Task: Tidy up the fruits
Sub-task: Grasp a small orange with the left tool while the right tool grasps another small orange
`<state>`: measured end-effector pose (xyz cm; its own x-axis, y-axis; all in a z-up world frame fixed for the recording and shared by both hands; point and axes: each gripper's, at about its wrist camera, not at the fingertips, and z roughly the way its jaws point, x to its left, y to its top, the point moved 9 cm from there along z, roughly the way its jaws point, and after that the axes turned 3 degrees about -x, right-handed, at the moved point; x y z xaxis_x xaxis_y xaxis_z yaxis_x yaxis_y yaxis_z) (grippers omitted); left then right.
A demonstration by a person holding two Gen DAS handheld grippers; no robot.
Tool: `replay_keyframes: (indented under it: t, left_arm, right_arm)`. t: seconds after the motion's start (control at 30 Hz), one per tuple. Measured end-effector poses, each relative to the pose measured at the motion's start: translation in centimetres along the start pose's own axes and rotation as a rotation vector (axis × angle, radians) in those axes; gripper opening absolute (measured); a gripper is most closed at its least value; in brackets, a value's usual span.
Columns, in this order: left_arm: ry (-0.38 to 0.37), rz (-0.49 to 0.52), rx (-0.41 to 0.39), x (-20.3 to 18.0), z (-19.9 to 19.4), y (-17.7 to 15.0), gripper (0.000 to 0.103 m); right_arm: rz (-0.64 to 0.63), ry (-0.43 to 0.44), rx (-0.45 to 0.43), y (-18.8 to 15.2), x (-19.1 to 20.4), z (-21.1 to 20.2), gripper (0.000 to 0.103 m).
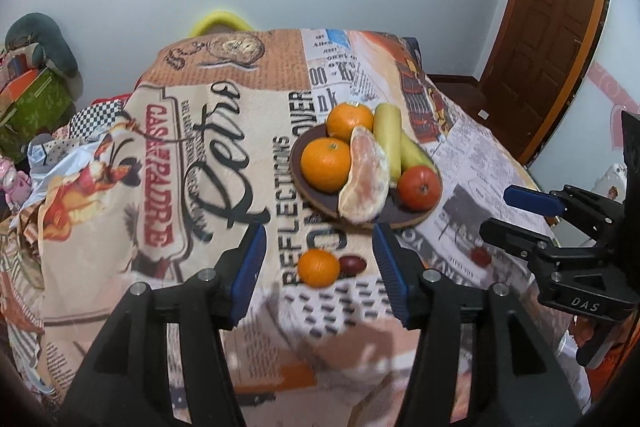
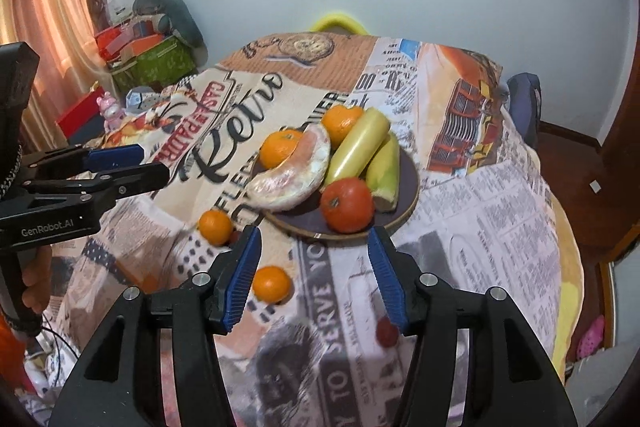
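Observation:
A dark round plate holds two oranges, a peeled pomelo wedge, two bananas and a tomato. On the cloth lie a loose orange with a dark red fruit beside it, another orange, and a small red fruit. My left gripper is open and empty above the loose orange. My right gripper is open and empty before the plate.
The table is covered by a printed newspaper-style cloth. A yellow chair back stands behind it. Boxes and cushions are piled at the left. A wooden door is at the right.

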<state>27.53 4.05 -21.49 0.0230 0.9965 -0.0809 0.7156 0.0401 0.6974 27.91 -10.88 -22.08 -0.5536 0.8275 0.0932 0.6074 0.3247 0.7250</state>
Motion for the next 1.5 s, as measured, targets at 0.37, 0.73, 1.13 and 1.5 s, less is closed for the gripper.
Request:
replay_keyframes:
  t: [0.37, 0.73, 1.13, 1.5]
  left_arm:
    - [0.010, -0.013, 0.090, 1.5, 1.0, -4.6, 0.057]
    - [0.001, -0.019, 0.166, 1.8, 3.9, -7.0, 0.057]
    - [-0.029, -0.024, 0.203, 1.1, 7.0, -6.8, 0.057]
    - [-0.053, -0.059, 0.190, 0.5, 8.7, -5.5, 0.049]
  right_arm:
    - [0.010, 0.024, 0.091, -3.4, 1.9, 2.8, 0.052]
    - [0.038, 0.058, 0.150, -4.9, 2.5, 6.1, 0.051]
    - [0.050, 0.075, 0.136, -4.6, 1.8, 5.8, 0.032]
    - [0.050, 0.040, 0.077, -2.7, -0.1, 4.5, 0.032]
